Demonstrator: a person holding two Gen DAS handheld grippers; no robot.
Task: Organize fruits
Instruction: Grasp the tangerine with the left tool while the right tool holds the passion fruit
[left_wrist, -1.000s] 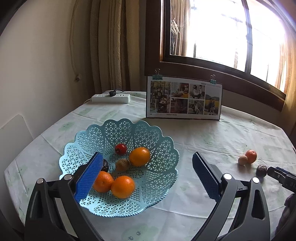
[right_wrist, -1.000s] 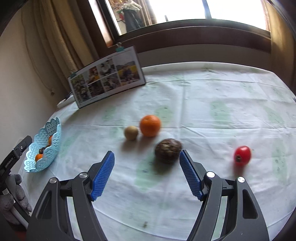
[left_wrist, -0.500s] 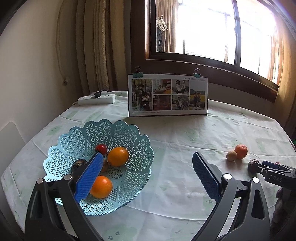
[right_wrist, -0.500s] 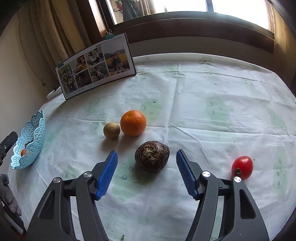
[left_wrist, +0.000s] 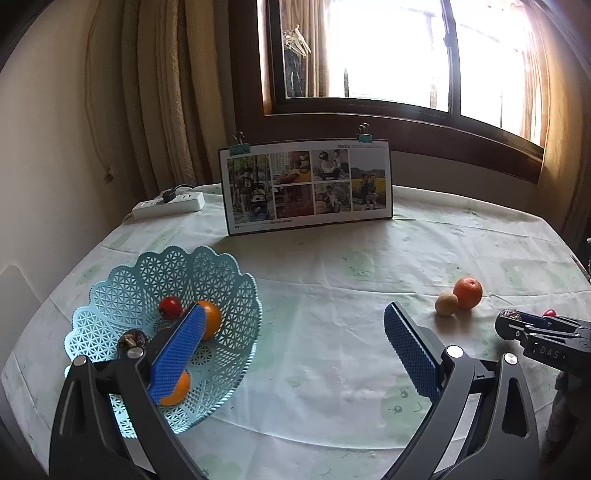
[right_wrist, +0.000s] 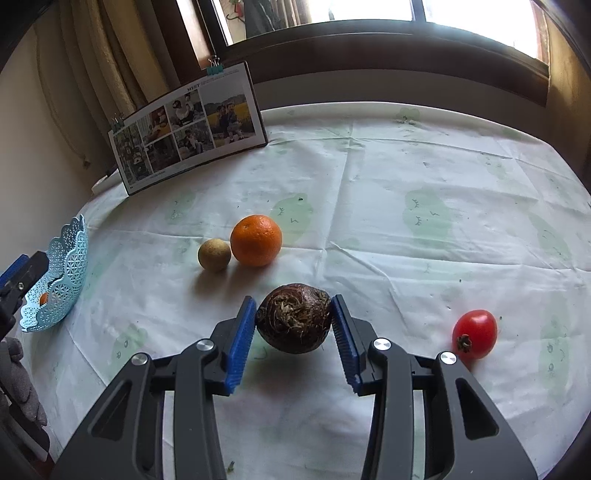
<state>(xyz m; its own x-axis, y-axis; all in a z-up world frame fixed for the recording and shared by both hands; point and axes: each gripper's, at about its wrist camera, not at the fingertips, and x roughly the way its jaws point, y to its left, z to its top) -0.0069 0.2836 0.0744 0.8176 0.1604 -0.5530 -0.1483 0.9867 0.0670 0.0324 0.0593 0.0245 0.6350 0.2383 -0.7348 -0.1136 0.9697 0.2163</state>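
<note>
The right tool (right_wrist: 294, 334) pinches the dark rough fruit (right_wrist: 293, 317) at lower centre, seemingly just off the tabletop (right_wrist: 406, 221); its rounded skin could slip out. The left tool (left_wrist: 295, 354) hangs spread beside the basket (left_wrist: 110, 295).

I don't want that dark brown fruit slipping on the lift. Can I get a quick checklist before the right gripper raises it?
1. Dark brown fruit sits centred in the right gripper: ok.
2. Both pads pressing it firmly: cannot tell.
3. Orange and small tan fruit clear of the gripper: ok.
4. Tomato clear: ok.
5. Blue basket has room: ok.
6. Left gripper open, empty: ok.
</note>
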